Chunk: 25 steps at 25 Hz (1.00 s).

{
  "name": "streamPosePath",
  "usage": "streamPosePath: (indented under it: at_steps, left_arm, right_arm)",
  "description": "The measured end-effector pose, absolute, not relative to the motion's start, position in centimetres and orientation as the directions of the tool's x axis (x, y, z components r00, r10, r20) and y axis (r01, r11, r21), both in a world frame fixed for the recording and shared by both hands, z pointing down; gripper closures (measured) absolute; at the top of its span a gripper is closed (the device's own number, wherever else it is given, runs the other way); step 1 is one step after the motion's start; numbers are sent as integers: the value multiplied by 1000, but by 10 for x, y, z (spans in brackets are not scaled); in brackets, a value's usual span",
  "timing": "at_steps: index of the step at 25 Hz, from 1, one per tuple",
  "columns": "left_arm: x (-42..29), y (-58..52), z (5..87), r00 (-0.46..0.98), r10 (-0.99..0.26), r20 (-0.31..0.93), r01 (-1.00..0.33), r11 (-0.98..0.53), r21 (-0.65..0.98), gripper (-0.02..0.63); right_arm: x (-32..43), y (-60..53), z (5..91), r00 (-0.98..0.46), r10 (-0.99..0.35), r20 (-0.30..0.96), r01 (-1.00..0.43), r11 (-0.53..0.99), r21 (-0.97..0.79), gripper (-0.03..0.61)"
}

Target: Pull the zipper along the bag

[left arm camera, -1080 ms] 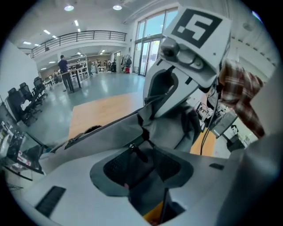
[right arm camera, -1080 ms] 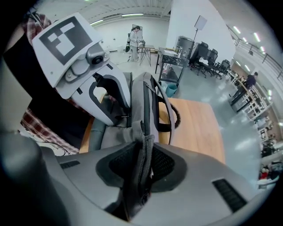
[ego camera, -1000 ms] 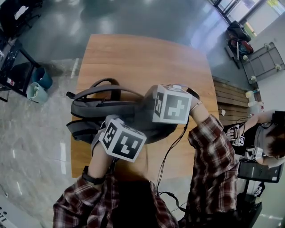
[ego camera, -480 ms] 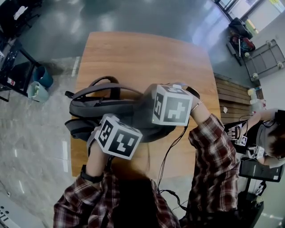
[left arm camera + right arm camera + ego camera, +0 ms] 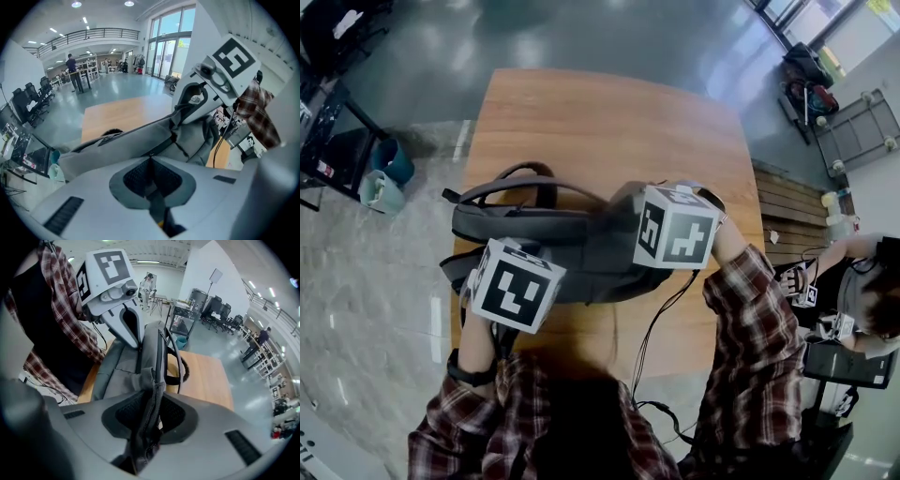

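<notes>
A grey backpack (image 5: pixel 581 246) lies on its side on the wooden table (image 5: pixel 581 112), straps toward the far side. My left gripper (image 5: pixel 151 160) is at the bag's near left edge, under its marker cube (image 5: pixel 511 295). Its jaws have just been closing and now stand shut on a thin grey zipper pull tab (image 5: pixel 154 197). Over the bag's right end, below its own cube (image 5: pixel 677 227), my right gripper (image 5: pixel 151 405) is shut on a fold of bag fabric with zipper tape (image 5: pixel 149 420). The zipper slider itself is hidden.
A black cable (image 5: pixel 661 319) hangs from the right gripper over the table's near edge. On the floor to the left stand a blue bin (image 5: pixel 389 173) and a black rack (image 5: pixel 328 141). A seated person (image 5: pixel 862 291) and a slatted bench (image 5: pixel 783 211) are on the right.
In the head view the left gripper has slid left along the bag's near edge, away from the right gripper. The right gripper has stayed where it was.
</notes>
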State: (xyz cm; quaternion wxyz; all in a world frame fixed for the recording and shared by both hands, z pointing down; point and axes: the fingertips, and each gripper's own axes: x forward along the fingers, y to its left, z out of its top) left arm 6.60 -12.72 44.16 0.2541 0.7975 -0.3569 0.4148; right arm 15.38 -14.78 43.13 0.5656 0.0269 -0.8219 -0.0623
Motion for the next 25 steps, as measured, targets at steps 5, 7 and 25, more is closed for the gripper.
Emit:
streamPosePath:
  at_steps: [5, 7, 25]
  left_arm:
    - [7, -133, 441, 379, -369, 849, -827, -547, 131, 597]
    - [-17, -134, 439, 376, -380, 845, -846, -513, 146, 597]
    - [-49, -139, 400, 604, -416, 680, -777, -498, 385, 597]
  right_arm:
    - [155, -151, 430, -359, -123, 925, 12, 991, 136, 492]
    - [154, -152, 430, -356, -120, 927, 4, 992, 130, 492]
    - [92, -142, 369, -525, -152, 838, -126, 987, 100, 420]
